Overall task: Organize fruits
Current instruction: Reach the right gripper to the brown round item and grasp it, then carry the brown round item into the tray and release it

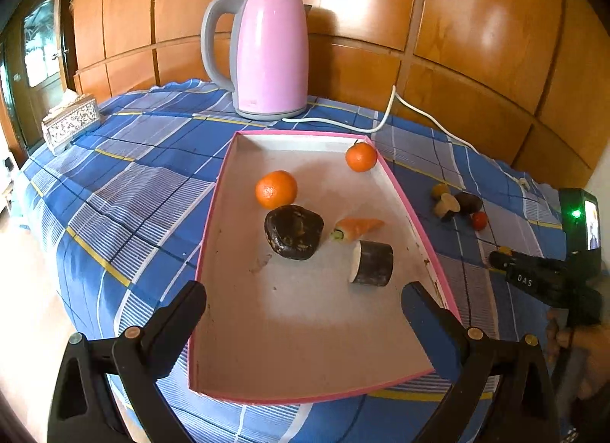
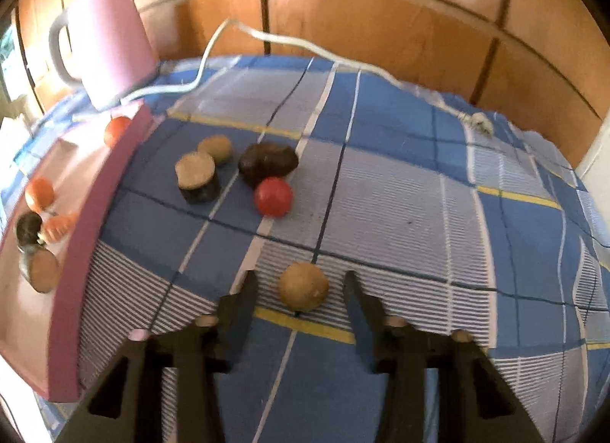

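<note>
A pink-rimmed white tray (image 1: 213, 214) lies on the blue checked cloth. It holds two oranges (image 1: 276, 189) (image 1: 361, 156), a dark lumpy fruit (image 1: 293, 232), an orange carrot-like piece (image 1: 358, 227) and a dark cylinder with a white cut face (image 1: 373, 263). My left gripper (image 1: 304, 287) stands wide open over the tray's near end, holding nothing. Right of the tray, a tan round fruit (image 2: 304, 286) rests on the cloth between the fingers of my right gripper (image 2: 301, 279), with a gap on each side. Beyond it lie a red ball (image 2: 273, 196), a dark brown fruit (image 2: 268, 162), a tan-topped dark cylinder (image 2: 197, 176) and another tan ball (image 2: 215, 148).
A pink kettle (image 1: 270, 54) stands behind the tray, and its white cord (image 1: 385, 115) trails right across the cloth. A silver tissue box (image 1: 70, 122) sits at the far left corner. Wooden wall panels back the table. The cloth drops off at the left and near edges.
</note>
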### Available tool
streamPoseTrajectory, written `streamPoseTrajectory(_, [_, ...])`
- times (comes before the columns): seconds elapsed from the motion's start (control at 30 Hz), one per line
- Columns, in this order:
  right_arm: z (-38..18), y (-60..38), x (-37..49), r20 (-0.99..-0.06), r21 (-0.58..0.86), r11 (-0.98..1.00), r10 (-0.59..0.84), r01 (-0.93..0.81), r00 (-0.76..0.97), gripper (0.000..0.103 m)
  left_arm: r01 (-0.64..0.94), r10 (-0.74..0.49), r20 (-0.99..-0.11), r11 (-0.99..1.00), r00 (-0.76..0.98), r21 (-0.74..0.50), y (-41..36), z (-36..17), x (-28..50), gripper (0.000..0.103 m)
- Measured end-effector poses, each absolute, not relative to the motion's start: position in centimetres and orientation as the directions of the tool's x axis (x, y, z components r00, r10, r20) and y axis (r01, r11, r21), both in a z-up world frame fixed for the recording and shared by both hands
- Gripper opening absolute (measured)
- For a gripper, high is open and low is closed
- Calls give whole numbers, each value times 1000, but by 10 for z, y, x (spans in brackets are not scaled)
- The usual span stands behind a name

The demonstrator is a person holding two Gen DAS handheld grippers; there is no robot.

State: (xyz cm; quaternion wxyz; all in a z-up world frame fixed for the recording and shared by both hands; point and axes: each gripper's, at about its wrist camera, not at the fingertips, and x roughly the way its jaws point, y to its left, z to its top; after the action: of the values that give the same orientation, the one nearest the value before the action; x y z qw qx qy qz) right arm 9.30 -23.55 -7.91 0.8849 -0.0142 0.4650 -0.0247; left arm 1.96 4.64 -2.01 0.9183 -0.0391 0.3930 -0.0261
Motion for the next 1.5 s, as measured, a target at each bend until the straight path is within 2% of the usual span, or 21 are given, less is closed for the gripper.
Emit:
streamPoseTrajectory(0.03, [-80, -234, 92, -818, -52, 998, -56, 24, 573, 27, 17, -81, -720, 995, 689, -95, 47, -20, 20, 103])
streamPoseTrajectory(0.2, [-81, -228, 87, -805, -91, 996, -73, -2, 588, 27, 14, -83, -725, 995, 684, -101, 48, -22, 20, 103])
streamPoseTrajectory(0.6, [-73, -224, 79, -807, -42, 999, -21, -21, 590, 27, 2, -84, -716, 993, 693, -115, 51, -20, 17, 103])
streamPoseTrajectory(1.27, [-19, -129, 89, -744, 111, 943, 287, -313, 603, 27, -117, -35, -697, 979, 716, -169, 90, -15, 19, 103])
streamPoseTrajectory(1.5, [-19, -86, 111, -755, 97, 919, 318, -382, 573, 27, -97, -49, -705, 982, 707, -165, 87, -18, 20, 103])
